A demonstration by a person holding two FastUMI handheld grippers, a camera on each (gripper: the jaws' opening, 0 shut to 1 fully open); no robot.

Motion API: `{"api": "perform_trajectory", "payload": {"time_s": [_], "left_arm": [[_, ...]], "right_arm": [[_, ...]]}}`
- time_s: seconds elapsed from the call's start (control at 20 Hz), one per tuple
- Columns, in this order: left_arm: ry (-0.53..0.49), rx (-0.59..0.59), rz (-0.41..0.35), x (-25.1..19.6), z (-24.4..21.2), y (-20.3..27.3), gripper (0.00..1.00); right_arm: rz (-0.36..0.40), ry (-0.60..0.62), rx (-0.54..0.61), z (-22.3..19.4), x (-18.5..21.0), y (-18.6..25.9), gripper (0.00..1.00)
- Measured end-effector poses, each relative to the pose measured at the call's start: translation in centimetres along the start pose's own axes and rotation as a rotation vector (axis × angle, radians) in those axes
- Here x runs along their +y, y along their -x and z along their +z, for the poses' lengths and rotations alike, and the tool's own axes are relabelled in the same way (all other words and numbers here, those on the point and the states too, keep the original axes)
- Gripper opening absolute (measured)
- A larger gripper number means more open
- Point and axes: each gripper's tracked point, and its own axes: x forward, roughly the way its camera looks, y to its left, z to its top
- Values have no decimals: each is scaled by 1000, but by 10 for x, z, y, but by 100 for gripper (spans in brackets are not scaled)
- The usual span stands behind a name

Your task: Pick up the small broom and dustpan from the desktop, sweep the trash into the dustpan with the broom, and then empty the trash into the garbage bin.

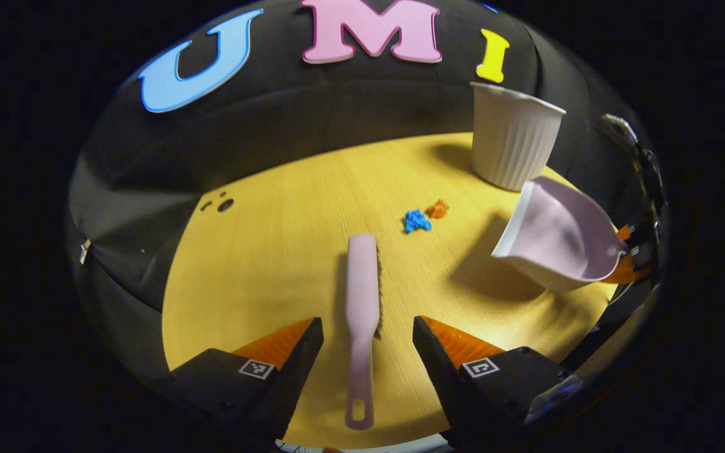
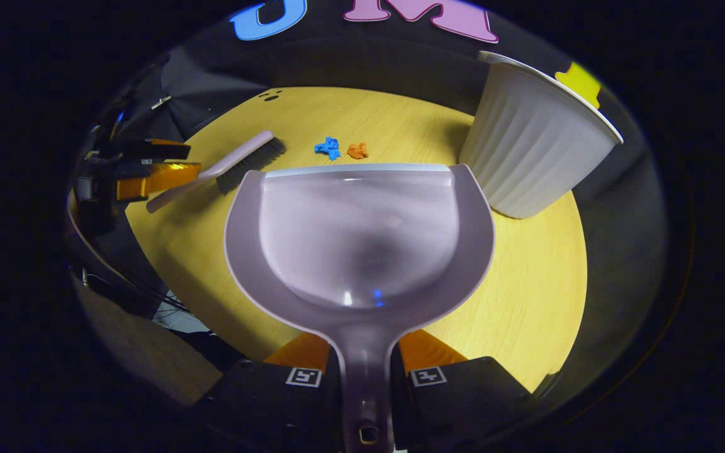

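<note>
Honestly nothing readable here. The only markings were small square black-and-white coded tags [image 1: 256, 369] on the gripper bodies, just patterns, no words or numbers. The dustpan [image 2: 359, 239], broom [image 1: 362, 296] and bin [image 1: 513, 138] carried no print.

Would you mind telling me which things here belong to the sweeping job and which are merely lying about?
For the job:
- broom, lying on the table between the left gripper's open jaws
- dustpan, held by its handle in the right gripper
- blue scrap and orange scrap
- ribbed white bin

Just lying about:
- nothing besides the table itself
</note>
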Motion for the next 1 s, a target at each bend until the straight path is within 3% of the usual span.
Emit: {"api": "perform_trajectory", "payload": {"time_s": [0.15,0.25,0.35,0.4,0.5,0.55,0.65,0.7,0.8,0.85,0.95,1.0], "left_arm": [[-7,84,-5,-1,-15,-31,90],[6,122,-6,-3,-21,-41,88],[15,126,3,-3,-20,-53,79],[10,134,3,-3,-20,-56,74],[-6,150,6,-3,-22,-62,66],[-16,155,13,-1,-23,-64,69],[-27,170,25,4,-26,-67,60],[-20,166,22,3,-24,-65,44],[-38,152,15,3,-19,-69,40],[-55,139,20,7,-15,-69,40],[-88,105,39,11,1,-74,29],[-96,82,41,11,11,-77,31]], "right_arm": [[-13,-4,5,-5,-5,7,36],[-22,-1,8,-10,-8,12,40],[-26,3,20,-17,-9,13,40],[-28,3,26,-20,-9,15,32],[-28,-1,37,-25,-9,15,32],[-28,-3,41,-24,-10,14,36],[-23,-7,44,-23,-9,15,36],[-19,-9,43,-22,-8,16,36],[-9,-6,52,-19,-5,14,32],[-5,0,64,-19,-4,13,36],[-4,19,115,-23,-4,9,40],[-2,29,148,-27,-4,8,40]]}}
